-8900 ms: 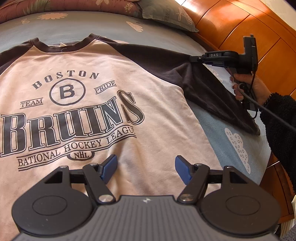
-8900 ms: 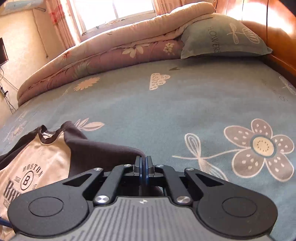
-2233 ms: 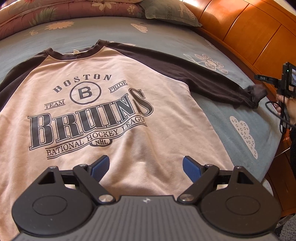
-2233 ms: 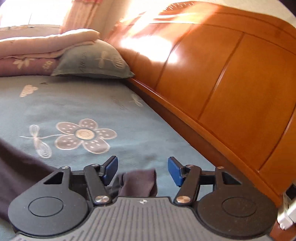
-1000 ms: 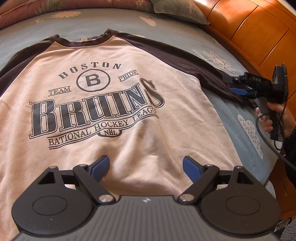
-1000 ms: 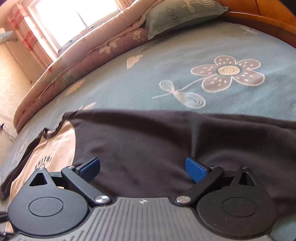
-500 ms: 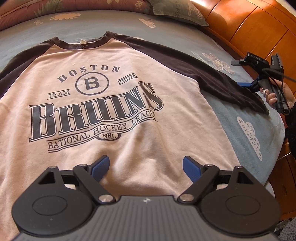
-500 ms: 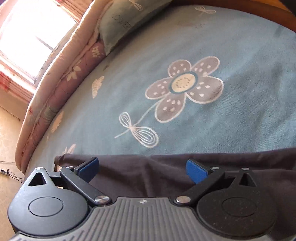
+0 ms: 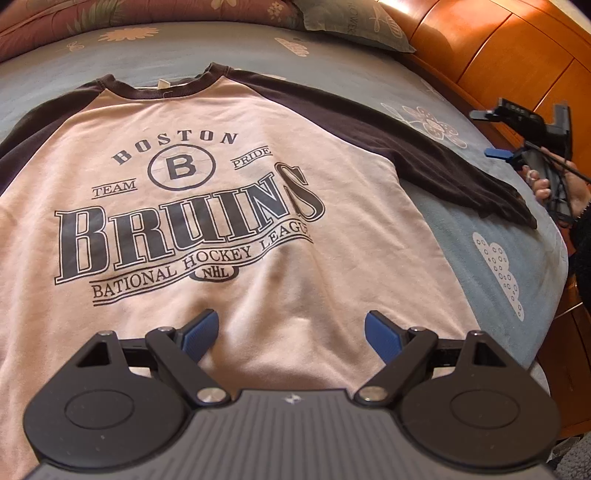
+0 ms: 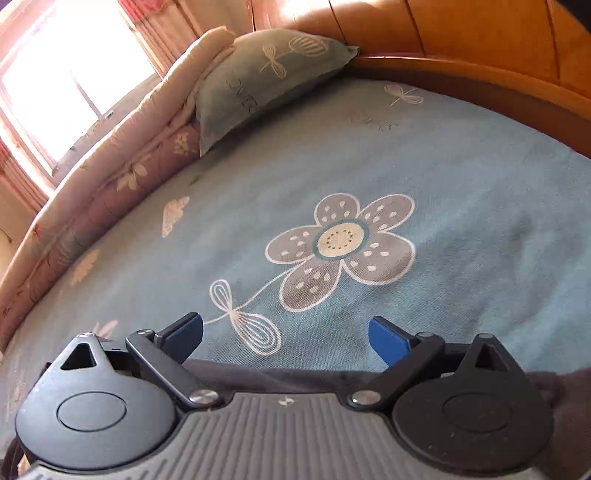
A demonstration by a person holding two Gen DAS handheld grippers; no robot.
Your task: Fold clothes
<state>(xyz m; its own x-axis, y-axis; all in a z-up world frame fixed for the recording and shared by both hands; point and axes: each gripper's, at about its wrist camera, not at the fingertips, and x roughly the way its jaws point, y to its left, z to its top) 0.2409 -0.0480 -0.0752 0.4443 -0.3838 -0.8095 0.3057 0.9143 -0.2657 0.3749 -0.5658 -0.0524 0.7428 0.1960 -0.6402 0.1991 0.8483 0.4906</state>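
**Now the sleeve: right hand is the closer one**

Right, the sweatshirt lies flat, print up, on the blue bedsheet, collar toward the far pillow. The left gripper hovers over the hem, jaws wide apart, nothing between them, cream fabric just below. Out to the side, the dark right sleeve runs diagonally away from the shoulder toward the wooden bed frame, cuff end nearest the edge of the mattress. That long axis is the key: the right gripper sits just off the cuff end, well apart from the left tool. From its own camera the right gripper also stands spread open and empty, sleeve cloth under its base, the flower print ahead. My read: the sleeve fold belongs to the right hand, drawn inward along that diagonal across the chest.
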